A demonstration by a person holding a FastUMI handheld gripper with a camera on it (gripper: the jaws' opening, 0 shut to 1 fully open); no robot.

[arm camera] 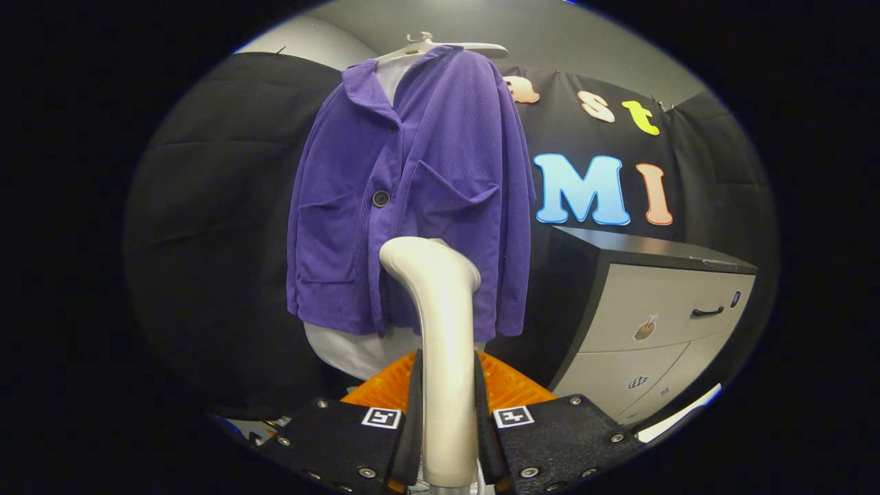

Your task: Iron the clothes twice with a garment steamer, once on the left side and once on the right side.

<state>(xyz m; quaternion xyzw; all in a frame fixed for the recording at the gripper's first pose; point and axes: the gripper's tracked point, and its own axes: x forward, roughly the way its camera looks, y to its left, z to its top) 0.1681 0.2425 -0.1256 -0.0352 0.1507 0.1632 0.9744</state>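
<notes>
A purple corduroy jacket (412, 192) hangs on a white hanger (440, 47) over a white garment, straight ahead of the fingers. My gripper (447, 419) is shut on the handle of a white garment steamer (443, 330), both fingers pressing its sides. The steamer stands upright between the fingers. Its curved head rises in front of the jacket's lower hem, near the middle and slightly toward the right panel. Whether the head touches the cloth cannot be told. One dark button (380, 199) shows on the jacket's front.
A cabinet (653, 323) with a dark top and pale drawers stands to the right of the jacket, close behind it. Black cloth lines the booth wall (206, 206) to the left and behind.
</notes>
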